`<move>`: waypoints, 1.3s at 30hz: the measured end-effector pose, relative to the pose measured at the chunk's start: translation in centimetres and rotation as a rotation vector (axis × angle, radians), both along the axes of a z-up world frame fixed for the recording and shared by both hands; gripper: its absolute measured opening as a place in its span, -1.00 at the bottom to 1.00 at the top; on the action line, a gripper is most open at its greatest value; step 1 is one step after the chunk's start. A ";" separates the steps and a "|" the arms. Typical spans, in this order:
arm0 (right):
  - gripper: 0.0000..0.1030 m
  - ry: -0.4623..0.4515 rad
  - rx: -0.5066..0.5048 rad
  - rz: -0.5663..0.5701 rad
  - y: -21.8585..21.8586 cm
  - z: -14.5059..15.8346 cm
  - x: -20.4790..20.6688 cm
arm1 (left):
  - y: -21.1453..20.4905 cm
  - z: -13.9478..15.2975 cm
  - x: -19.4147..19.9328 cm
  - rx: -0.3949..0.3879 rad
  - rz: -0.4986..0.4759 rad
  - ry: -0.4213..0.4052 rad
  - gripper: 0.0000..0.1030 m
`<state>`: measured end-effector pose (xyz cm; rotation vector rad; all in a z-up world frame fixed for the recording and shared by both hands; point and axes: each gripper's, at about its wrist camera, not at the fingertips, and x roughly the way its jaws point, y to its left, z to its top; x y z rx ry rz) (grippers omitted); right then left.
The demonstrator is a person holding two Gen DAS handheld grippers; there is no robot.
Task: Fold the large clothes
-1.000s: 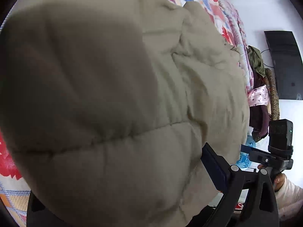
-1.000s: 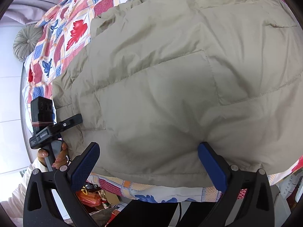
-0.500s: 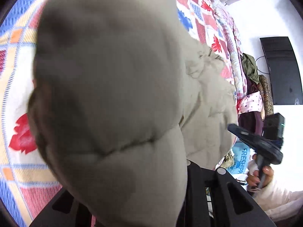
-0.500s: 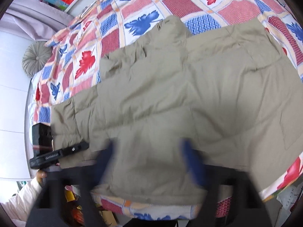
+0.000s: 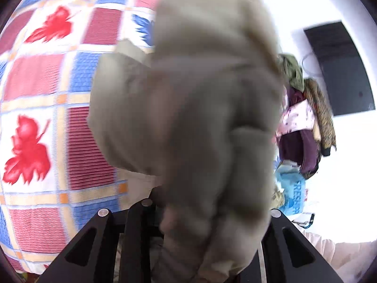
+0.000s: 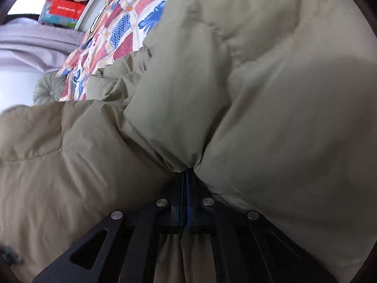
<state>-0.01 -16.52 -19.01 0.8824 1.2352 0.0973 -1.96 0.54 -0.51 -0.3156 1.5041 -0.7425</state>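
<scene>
A large khaki padded jacket (image 6: 271, 99) lies on the bed. In the right wrist view my right gripper (image 6: 186, 176) is shut on a bunched fold of the jacket, its blue pads pressed together with fabric puffing out on both sides. In the left wrist view my left gripper (image 5: 188, 212) is shut on another part of the jacket (image 5: 200, 118), which hangs lifted and blurred in front of the camera. The fabric hides the left fingertips.
The bed has a quilt (image 5: 47, 94) with red and blue leaf squares. A pile of clothes (image 5: 306, 118) and a dark screen (image 5: 341, 70) stand by the white wall on the right. A round cushion (image 6: 47, 92) and shelves lie far left.
Both grippers closed on the jacket: the right was open above it, now clamped. The left has lifted its part clear of the quilt.
</scene>
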 end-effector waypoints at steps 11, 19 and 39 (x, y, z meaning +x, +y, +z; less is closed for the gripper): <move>-1.00 0.013 0.165 -0.001 -3.7 0.8 -0.4 | -9.7 1.0 0.4 0.075 -0.169 0.018 -0.45; -0.91 -0.034 0.060 -0.128 -11.2 6.7 -7.7 | -13.8 -3.1 0.1 -0.077 -0.292 0.178 0.30; 0.56 -0.145 0.110 -0.081 -10.6 13.2 -19.0 | -22.3 -9.0 1.1 -0.042 -0.435 0.138 0.30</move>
